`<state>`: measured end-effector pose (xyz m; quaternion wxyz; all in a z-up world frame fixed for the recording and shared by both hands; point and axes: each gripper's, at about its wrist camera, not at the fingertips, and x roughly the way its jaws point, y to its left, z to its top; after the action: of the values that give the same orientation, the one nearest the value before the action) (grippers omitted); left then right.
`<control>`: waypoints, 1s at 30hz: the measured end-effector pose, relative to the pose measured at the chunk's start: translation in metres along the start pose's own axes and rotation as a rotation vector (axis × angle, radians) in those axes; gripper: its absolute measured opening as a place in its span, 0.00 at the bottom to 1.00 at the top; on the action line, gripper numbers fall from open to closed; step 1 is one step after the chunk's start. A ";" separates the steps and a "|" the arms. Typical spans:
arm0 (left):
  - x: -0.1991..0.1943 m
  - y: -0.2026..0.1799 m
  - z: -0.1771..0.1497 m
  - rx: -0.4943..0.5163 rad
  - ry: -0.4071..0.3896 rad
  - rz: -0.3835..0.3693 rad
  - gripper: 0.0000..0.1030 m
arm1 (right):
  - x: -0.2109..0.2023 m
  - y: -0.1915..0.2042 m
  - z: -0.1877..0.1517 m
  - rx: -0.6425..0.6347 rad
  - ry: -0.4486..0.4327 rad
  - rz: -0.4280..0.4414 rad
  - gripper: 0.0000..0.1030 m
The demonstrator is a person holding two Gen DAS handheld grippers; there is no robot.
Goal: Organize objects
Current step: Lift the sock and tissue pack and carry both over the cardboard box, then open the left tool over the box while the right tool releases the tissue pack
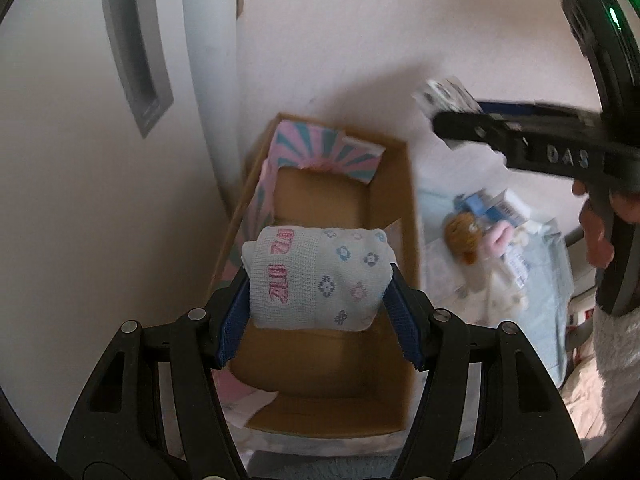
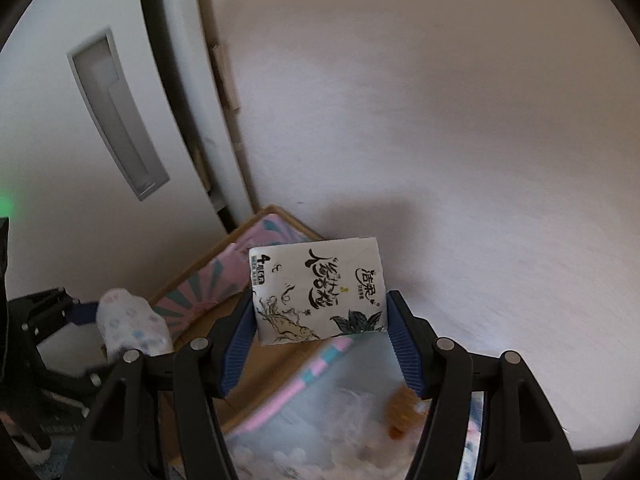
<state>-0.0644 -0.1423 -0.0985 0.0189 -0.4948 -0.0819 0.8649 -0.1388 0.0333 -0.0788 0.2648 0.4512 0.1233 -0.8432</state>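
Clamping rolled white socks with flower motifs, left hand-held gripper; right hand-held gripper pinches tissue pack.

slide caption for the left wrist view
Left gripper holds folded knit cloth above open cardboard box.

White wall, recessed door handle

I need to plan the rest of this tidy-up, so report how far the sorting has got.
Done: nothing shows inside the open cardboard box yet. In hand: the left claw grips a folded white knitted cloth with a flower pattern above the box; the right claw grips a white printed tissue pack. Left: a small pile with an orange-haired doll and packets on the bedding.
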 end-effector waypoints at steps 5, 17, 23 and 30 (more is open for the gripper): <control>0.029 0.001 -0.009 0.029 0.066 -0.006 0.57 | 0.044 0.017 0.008 -0.026 0.066 0.021 0.57; 0.094 -0.007 -0.023 0.140 0.202 -0.017 0.57 | 0.131 0.024 -0.012 -0.049 0.234 0.012 0.57; 0.109 -0.011 -0.029 0.173 0.237 -0.027 0.57 | 0.145 0.020 -0.019 -0.042 0.261 0.020 0.57; 0.102 -0.022 -0.027 0.221 0.206 -0.021 0.58 | 0.145 0.010 -0.021 -0.045 0.277 0.028 0.57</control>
<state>-0.0939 -0.1059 -0.1954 0.0905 -0.5750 0.0113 0.8131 -0.1842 -0.0137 -0.2099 0.2671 0.5588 0.1713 -0.7662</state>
